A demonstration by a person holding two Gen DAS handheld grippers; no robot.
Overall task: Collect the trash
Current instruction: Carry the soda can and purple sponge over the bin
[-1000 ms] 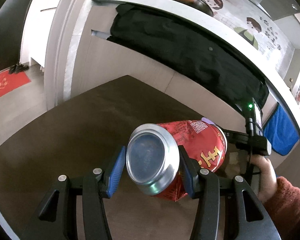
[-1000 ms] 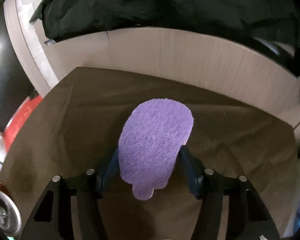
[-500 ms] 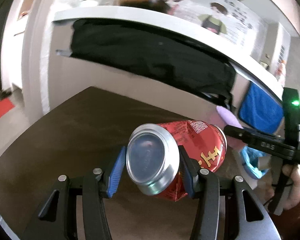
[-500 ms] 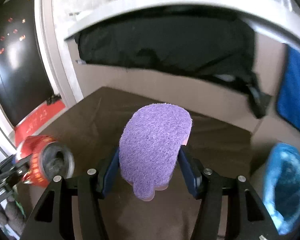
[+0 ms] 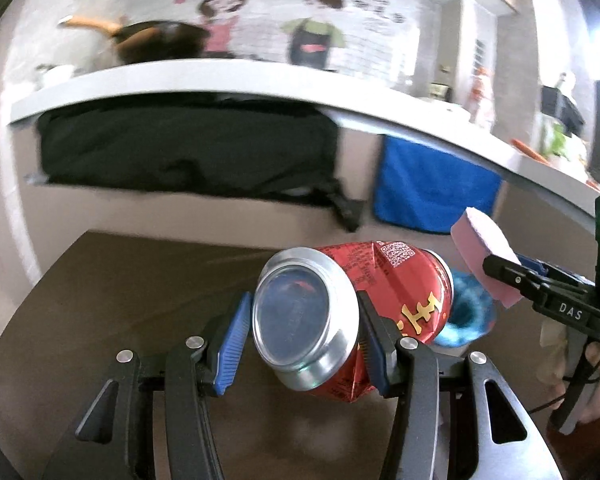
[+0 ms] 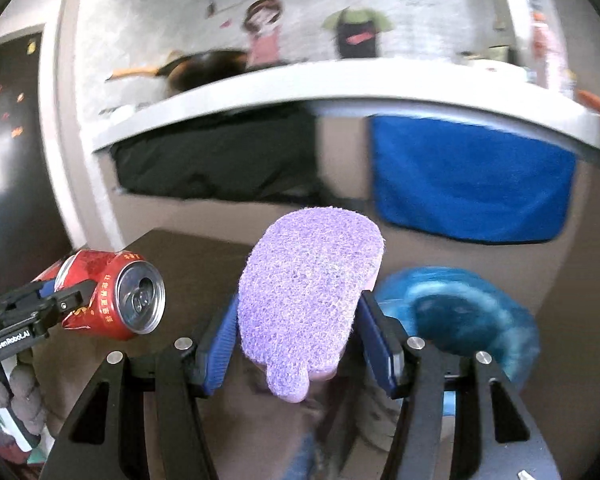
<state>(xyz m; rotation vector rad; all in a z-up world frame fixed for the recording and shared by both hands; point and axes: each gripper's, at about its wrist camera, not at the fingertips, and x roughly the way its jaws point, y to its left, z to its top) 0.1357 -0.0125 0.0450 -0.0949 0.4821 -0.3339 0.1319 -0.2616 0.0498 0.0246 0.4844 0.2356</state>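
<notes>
My left gripper (image 5: 300, 340) is shut on a dented red drink can (image 5: 396, 292), held above the brown table (image 5: 120, 292). The can also shows at the left of the right wrist view (image 6: 112, 292). My right gripper (image 6: 298, 340) is shut on a purple sponge (image 6: 308, 284); the sponge shows pink and purple in the left wrist view (image 5: 486, 256), to the right of the can. A bin lined with a blue bag (image 6: 460, 312) stands just right of the sponge, and shows behind the can in the left wrist view (image 5: 468, 312).
A white counter (image 5: 228, 76) runs across the back with a dark pan (image 5: 156, 40) on it. A black cloth (image 5: 180, 152) and a blue towel (image 6: 468, 184) hang below the counter. The table's left edge (image 5: 32, 292) drops to the floor.
Both grippers have swung to the right with their loads. The blue-lined bin and blue towel have come into view, and the sponge is now close beside the bin.
</notes>
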